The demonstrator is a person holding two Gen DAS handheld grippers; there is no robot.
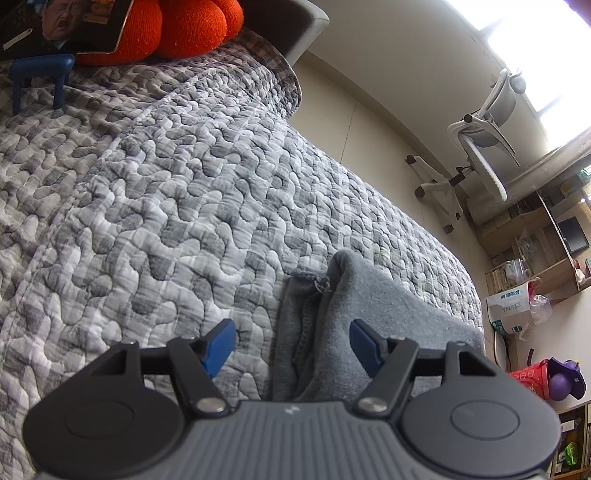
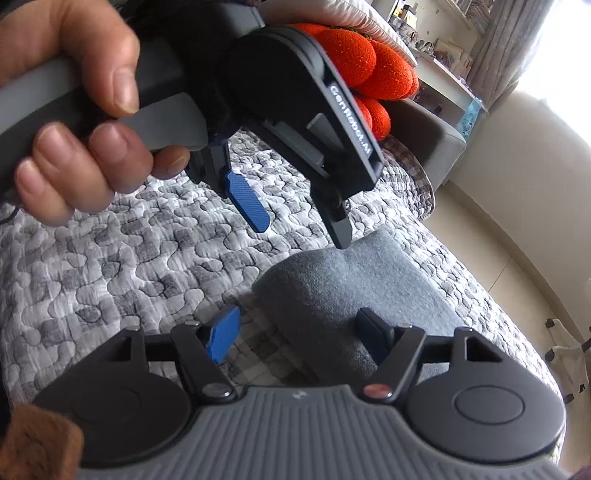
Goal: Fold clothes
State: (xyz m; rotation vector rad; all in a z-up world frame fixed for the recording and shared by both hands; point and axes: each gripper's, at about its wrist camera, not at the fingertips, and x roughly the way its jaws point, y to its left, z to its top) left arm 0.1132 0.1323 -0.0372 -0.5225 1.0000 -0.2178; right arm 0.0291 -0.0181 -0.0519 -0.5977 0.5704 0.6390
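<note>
A bed under a grey patchwork quilt [image 1: 155, 192] carries a folded grey garment [image 1: 369, 314] and orange cushions [image 1: 177, 29].

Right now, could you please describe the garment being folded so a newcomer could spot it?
Start at the quilted grey checked bedspread. Near its floor-side edge lies the grey garment. It is plain, soft knit, unlike the patterned quilt and the orange cushions.

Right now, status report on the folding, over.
Left gripper open, right gripper open, neither gripping. Grey garment lies folded on the quilt. Nothing in the way.
</note>
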